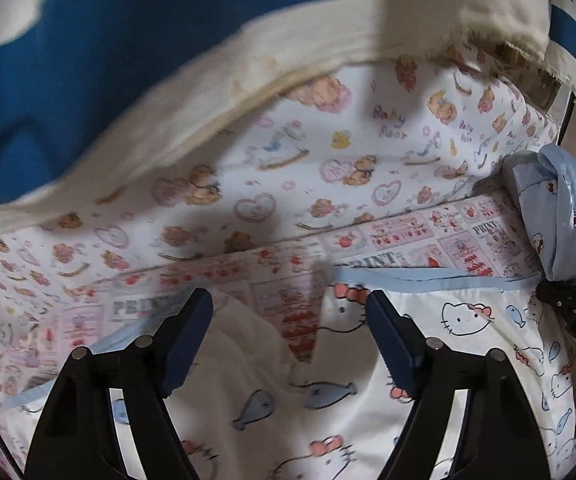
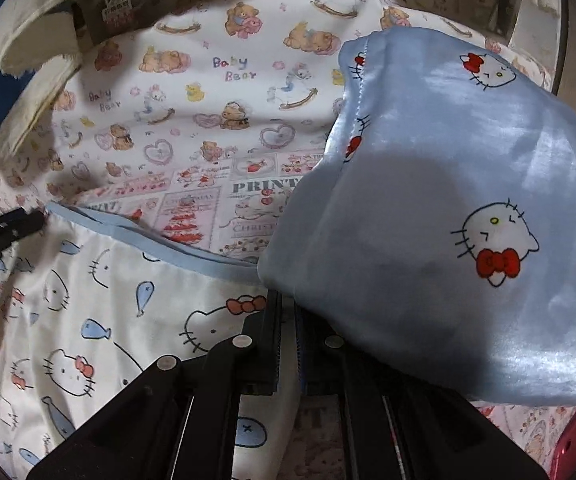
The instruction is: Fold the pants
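Two grippers are over the work. Your left gripper [image 1: 290,316] stands wide apart above the white cat-print pants [image 1: 328,400], with nothing pinched; cloth lies beneath and between the pads but they do not press it. Your right gripper [image 2: 285,344] is drawn narrow, its pads closed on a fold of the white cloth, as best the right wrist view shows.

The pants [image 2: 99,320] lie spread on the near part of the patterned bedsheet [image 2: 191,92], the blue-trimmed edge [image 2: 175,248] running along their far side. A folded blue satin garment [image 2: 448,220] sits to the right, overlapping that edge's right end.

Risks noted:
- Satin-like cloth is likely slippery; a shallow bite on your left side may take one layer only, and the fold would come up skewed.
- If you lift with the right while the left remains unclosed, the pants will drag toward one side and bunch.
- The blue garment lies against the pants; a sweep to the right could catch it and undo it.
- The left view is blurred, so the edge beneath the left pads cannot be confirmed.
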A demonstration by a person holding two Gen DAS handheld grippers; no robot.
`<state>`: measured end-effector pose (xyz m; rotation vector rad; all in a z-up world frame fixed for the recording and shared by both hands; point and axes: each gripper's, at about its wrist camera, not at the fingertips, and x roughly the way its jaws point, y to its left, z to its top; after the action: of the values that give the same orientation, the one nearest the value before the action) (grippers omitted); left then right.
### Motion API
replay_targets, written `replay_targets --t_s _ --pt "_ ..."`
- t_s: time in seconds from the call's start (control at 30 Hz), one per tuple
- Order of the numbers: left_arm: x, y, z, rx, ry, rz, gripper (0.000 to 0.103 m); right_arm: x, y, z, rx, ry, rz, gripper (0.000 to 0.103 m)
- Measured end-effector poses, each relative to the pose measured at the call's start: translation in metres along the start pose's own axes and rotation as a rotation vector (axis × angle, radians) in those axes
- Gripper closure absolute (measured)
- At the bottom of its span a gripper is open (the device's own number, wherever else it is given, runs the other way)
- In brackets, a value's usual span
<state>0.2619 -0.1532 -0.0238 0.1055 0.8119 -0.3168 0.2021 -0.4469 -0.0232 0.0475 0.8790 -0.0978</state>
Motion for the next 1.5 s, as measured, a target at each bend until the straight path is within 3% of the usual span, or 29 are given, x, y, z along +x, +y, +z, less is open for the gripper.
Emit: replay_targets --t_s 0.17,0.27,0.4,0.67,0.8,0.87,0.97,1.07,1.13,1.2,1.47,1.5 --pt "-0.037 0.023 -0.005 -0.023 -0.058 0.036 0.025 -0.017 0.008 0.0 -0.012 -0.042 -0.025 0.097" --pt "-0.067 0.038 -0.013 -0.013 -0.113 0.089 0.025 -0.039 0.013 0.003 -0.005 -0.085 0.041 0.094" --pt "-0.113 0.067 -0.023 -0.032 -0.194 0.175 0.025 -0.066 0.037 0.008 -0.036 -0.161 0.085 0.059" --pt "-0.162 0.133 -0.046 -0.141 -0.238 0.404 0.022 -0.105 0.13 0.036 -0.128 -0.206 0.301 0.055" --pt "-0.157 0.176 -0.064 -0.262 -0.24 0.437 0.022 -0.094 0.18 0.046 -0.174 -0.193 0.33 0.054" --pt "-0.149 0.19 -0.072 -0.295 -0.243 0.443 0.022 -0.079 0.206 0.052 -0.21 -0.153 0.373 0.054" --pt "-0.136 0.205 -0.085 -0.344 -0.239 0.41 0.022 -0.056 0.24 0.055 -0.282 -0.117 0.342 0.054" --pt "-0.123 0.213 -0.089 -0.362 -0.184 0.37 0.022 -0.027 0.258 0.059 -0.296 -0.04 0.342 0.054" --pt "-0.122 0.213 -0.09 -0.352 -0.182 0.383 0.022 -0.01 0.27 0.061 -0.305 0.005 0.349 0.054" --pt "-0.118 0.214 -0.092 -0.342 -0.165 0.422 0.022 0.002 0.279 0.06 -0.331 0.027 0.332 0.054" --pt "-0.103 0.232 -0.102 -0.448 -0.094 0.352 0.022 0.041 0.314 0.052 -0.447 0.066 0.248 0.054" --pt "-0.102 0.231 -0.102 -0.444 -0.094 0.357 0.022 0.043 0.316 0.052 -0.456 0.065 0.252 0.06"
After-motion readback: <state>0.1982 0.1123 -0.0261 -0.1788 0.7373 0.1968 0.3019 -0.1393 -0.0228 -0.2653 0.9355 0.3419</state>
